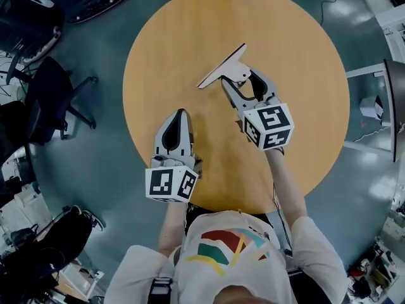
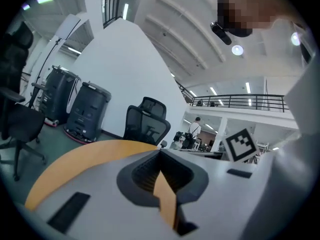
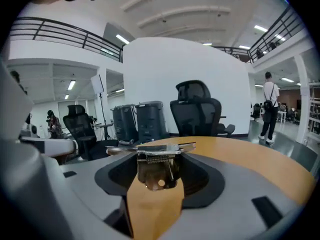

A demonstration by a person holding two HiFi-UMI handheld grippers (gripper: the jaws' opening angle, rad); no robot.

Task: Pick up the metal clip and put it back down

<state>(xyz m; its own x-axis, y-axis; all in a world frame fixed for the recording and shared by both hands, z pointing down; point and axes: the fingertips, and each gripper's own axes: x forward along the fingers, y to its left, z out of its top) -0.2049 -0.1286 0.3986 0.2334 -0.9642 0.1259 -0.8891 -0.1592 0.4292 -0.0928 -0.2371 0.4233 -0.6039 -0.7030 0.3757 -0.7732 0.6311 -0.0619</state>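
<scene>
Metal clip (image 1: 223, 69) sat at the tips of the right tool (image 1: 235, 86), above the middle of the round table (image 1: 304, 106), slightly toward the far side. The right tool was clamped on it. In the right gripper view the jaws were nearly together, pinching the clip's (image 3: 156, 170) narrow brass-toned body. The toothed edge and the wide flat plate stuck out past the tips.

The plate looked tilted in the head view and roughly level from the tool's own camera. I could not tell whether the clip was clear of the table or just touching it. The grip on the narrow body and not on the plate was probably deliberate. It leaves the long plate free, and the clip can go back down flat without the jaws hitting the wood. Judged as mid-task: clip secured, set-down not yet done.

Left tool (image 1: 181, 113) lay on the table nearer the person, well apart from the clip. Its jaws were closed together with nothing between them, only a sliver of wood showing through the gap behind the tips. It was likely parked there since one tool is enough for this job.

Main risk: the clip could twist in such a small pinch.
</scene>
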